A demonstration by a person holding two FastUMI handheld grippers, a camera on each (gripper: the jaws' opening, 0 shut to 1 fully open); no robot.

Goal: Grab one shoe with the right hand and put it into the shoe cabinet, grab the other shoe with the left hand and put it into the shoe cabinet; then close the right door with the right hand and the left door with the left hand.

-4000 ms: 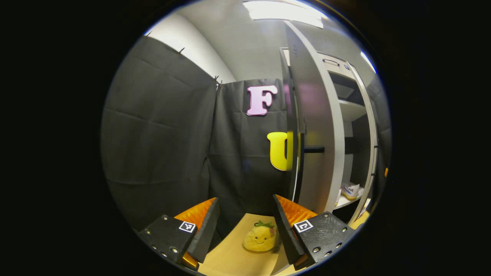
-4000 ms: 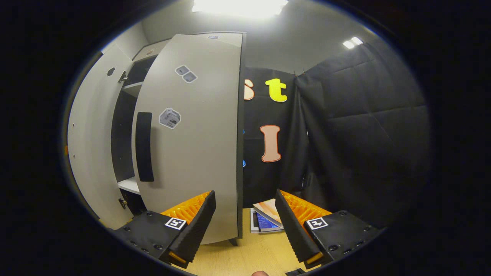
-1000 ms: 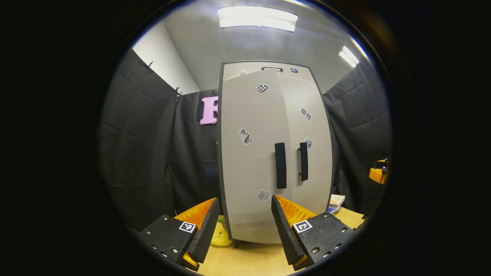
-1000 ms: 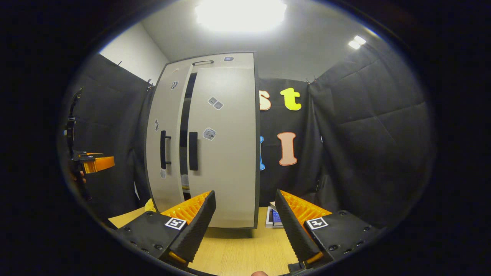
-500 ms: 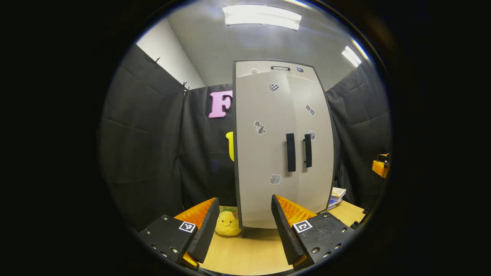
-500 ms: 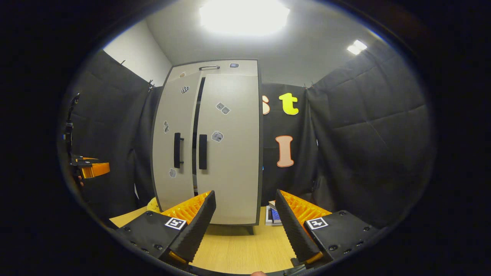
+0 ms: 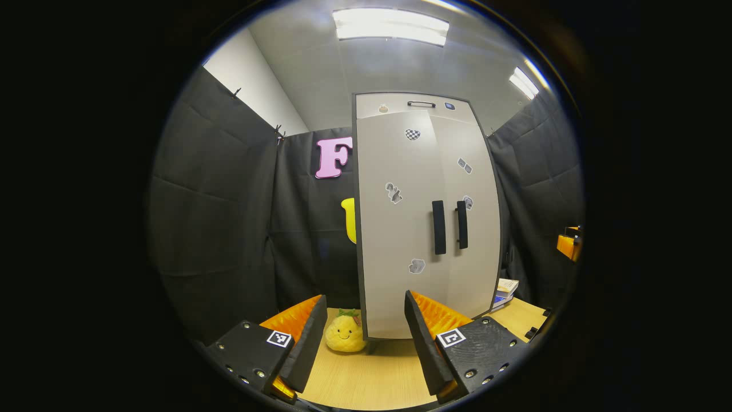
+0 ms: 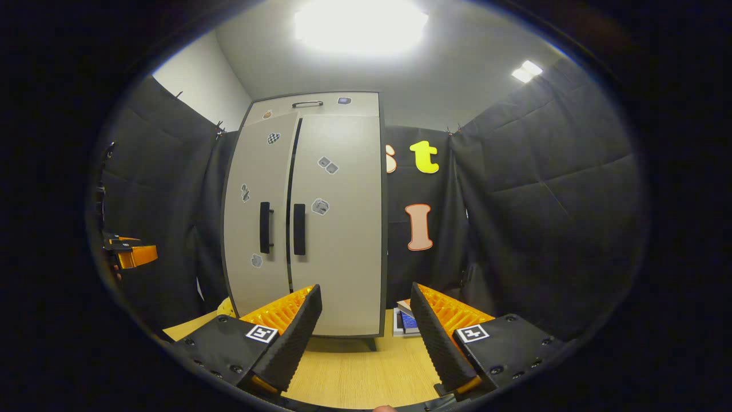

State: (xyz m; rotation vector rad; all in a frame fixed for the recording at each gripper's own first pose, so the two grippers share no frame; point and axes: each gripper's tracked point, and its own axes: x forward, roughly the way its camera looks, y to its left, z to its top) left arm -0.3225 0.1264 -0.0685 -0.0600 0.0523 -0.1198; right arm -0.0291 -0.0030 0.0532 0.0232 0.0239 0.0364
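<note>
Left gripper (image 7: pixel 361 337) hangs back from the shoe cabinet (image 7: pixel 426 229), jaws wide apart and empty. The left door (image 8: pixel 257 217) isn't quite flush, a dark slit shows beside the right door (image 8: pixel 337 223). Right gripper (image 8: pixel 363 332) is spread and empty too. Shoes are presumably shut inside, can't see them.

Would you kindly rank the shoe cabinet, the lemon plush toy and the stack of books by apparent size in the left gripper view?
1. Shoe cabinet, by far.
2. Lemon plush toy.
3. Stack of books, partly hidden behind the cabinet and farther from the camera, so its rank is unsure.
</note>
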